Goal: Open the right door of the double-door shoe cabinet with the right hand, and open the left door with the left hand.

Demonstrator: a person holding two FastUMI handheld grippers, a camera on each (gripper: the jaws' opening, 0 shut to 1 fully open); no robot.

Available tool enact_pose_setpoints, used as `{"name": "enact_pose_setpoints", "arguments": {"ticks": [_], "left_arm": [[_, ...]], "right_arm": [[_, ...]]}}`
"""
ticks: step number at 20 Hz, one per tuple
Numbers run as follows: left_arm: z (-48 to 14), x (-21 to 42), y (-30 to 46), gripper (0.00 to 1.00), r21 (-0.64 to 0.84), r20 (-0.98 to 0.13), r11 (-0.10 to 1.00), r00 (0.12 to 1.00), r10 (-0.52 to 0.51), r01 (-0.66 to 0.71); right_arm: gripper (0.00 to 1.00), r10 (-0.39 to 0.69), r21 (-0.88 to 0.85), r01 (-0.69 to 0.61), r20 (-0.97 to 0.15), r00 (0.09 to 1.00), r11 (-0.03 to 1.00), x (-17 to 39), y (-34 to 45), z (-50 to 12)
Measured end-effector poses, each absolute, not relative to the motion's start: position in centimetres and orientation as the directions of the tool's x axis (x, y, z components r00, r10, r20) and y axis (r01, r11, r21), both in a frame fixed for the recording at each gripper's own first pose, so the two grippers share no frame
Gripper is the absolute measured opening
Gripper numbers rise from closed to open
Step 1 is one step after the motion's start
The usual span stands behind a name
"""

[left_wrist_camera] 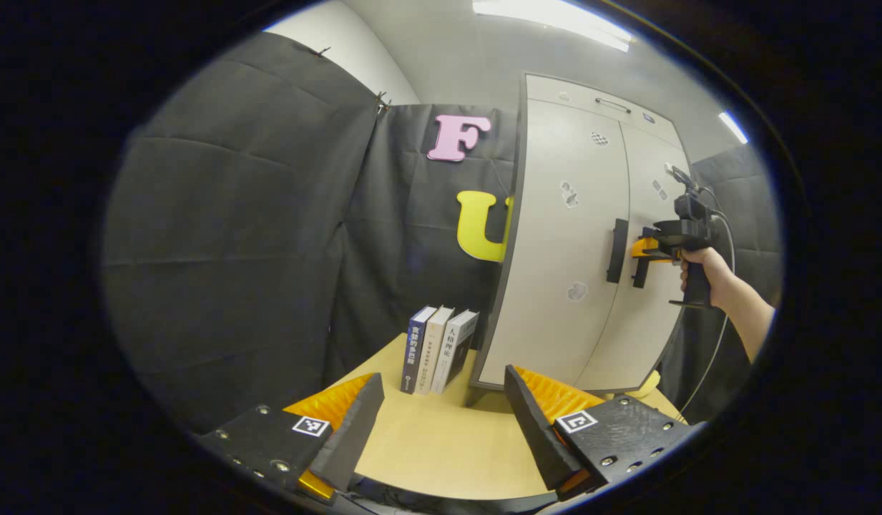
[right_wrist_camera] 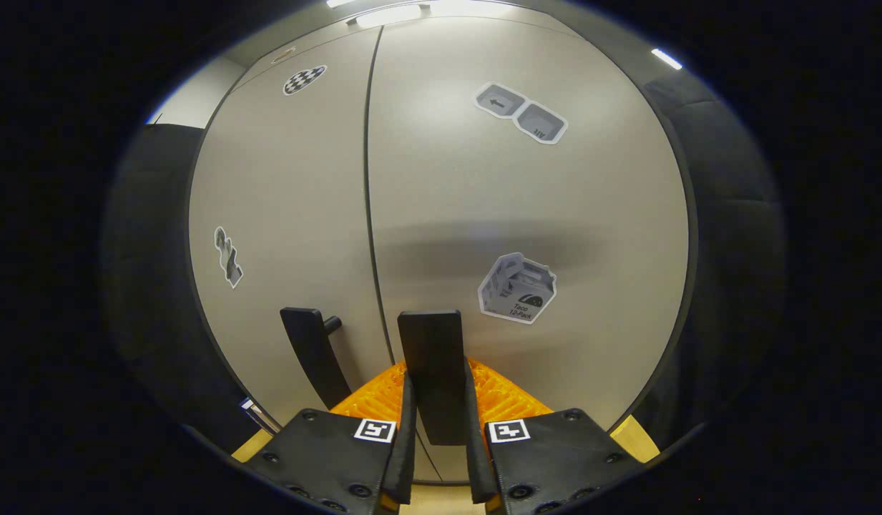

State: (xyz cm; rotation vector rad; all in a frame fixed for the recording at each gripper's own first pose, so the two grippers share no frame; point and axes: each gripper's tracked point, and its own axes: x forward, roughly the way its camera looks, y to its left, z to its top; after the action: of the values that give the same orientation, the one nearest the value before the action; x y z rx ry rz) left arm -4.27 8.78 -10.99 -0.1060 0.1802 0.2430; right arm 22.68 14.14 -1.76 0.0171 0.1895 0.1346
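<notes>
The pale grey shoe cabinet (left_wrist_camera: pixel 555 286) stands on the table at the right, both doors closed. In the right gripper view, the right door (right_wrist_camera: pixel 555 200) and left door (right_wrist_camera: pixel 290 179) meet at a thin seam. The black right door handle (right_wrist_camera: pixel 432 357) sits between my right gripper's (right_wrist_camera: pixel 437 408) fingers, which press on both its sides. The left door handle (right_wrist_camera: pixel 313 354) stands free beside it. In the left gripper view, my left gripper (left_wrist_camera: pixel 441 422) hangs open over the table, well short of the cabinet, and the right gripper (left_wrist_camera: pixel 652 250) holds the right handle (left_wrist_camera: pixel 639 272) beside the left handle (left_wrist_camera: pixel 616 250).
Three upright books (left_wrist_camera: pixel 437 350) stand on the wooden table (left_wrist_camera: pixel 426 443) just left of the cabinet. A hand (left_wrist_camera: pixel 705 275) and forearm hold the right gripper. Black cloth walls close in the left and back. Stickers dot both doors.
</notes>
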Motion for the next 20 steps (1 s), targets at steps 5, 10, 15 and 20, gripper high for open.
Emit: {"name": "enact_pose_setpoints", "arguments": {"ticks": [5,10,15,20], "left_arm": [[-11.3,-5.5,8.4,1.00,-0.101,-0.204,0.963,0.953,0.224,-0.248],[-11.4,-6.1,8.1,0.99,-0.083,-0.216,0.967,0.952,0.219,-0.241],[-10.7,-6.7,6.3,1.00,-0.065,-0.205,0.976,0.960,0.190,-0.207],[-10.7,-7.3,4.6,1.00,-0.063,-0.211,0.982,0.964,0.162,-0.179]], "right_arm": [[0.08,0.200,0.036,-0.197,-0.161,0.966,0.980,22.1,14.2,-1.6],[0.07,0.229,0.019,-0.229,-0.165,0.959,0.973,21.7,14.2,-1.8],[0.07,0.268,0.030,-0.267,-0.164,0.949,0.963,19.6,13.7,-1.7],[0.07,0.306,0.042,-0.303,-0.161,0.938,0.952,17.1,12.8,-1.6]]}}
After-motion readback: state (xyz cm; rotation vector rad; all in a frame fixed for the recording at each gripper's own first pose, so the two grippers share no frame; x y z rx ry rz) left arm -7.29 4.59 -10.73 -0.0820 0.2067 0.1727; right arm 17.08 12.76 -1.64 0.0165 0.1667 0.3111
